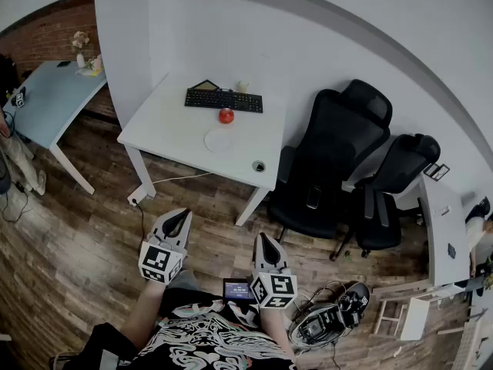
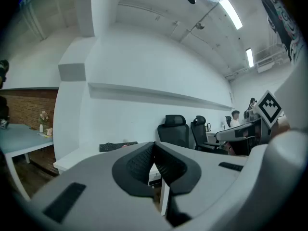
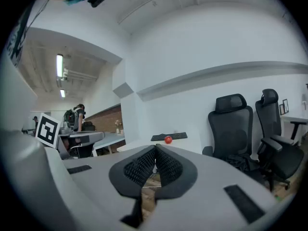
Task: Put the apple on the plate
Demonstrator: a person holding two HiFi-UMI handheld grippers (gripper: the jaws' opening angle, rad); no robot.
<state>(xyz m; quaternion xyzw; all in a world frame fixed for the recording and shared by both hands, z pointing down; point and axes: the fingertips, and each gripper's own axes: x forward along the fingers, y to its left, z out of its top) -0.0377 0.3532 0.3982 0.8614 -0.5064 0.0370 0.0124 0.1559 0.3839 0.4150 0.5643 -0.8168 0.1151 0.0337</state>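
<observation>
Both grippers are hanging low in front of the person, over the wood floor [image 1: 92, 237], well short of the table [image 1: 166, 129].

Left gripper [image 1: 182, 214]: the jaws are sitting fully together, tips meeting, with nothing between them. It is pointing level toward the table.

Right gripper [image 1: 263, 239]: the jaws are likewise pressed together and gripping nothing. It is tilting slightly downward toward the table.

The apple [image 1: 226, 115] is resting on the white table top, just on the near side of the keyboard [image 1: 223, 99] and close to it. The plate [image 1: 219, 139] is lying nearer the person than the apple, close to it but apart, so the apple is sitting between keyboard and plate, not on the plate. In the right gripper view the apple is showing as a small red ball just above the closed tips, far off. In the left gripper view the keyboard edge is showing; the apple is too small there to tell clearly.

Two black chairs [image 1: 339, 153] are standing right of the table. A pale blue table [image 1: 50, 102] is standing far left.
</observation>
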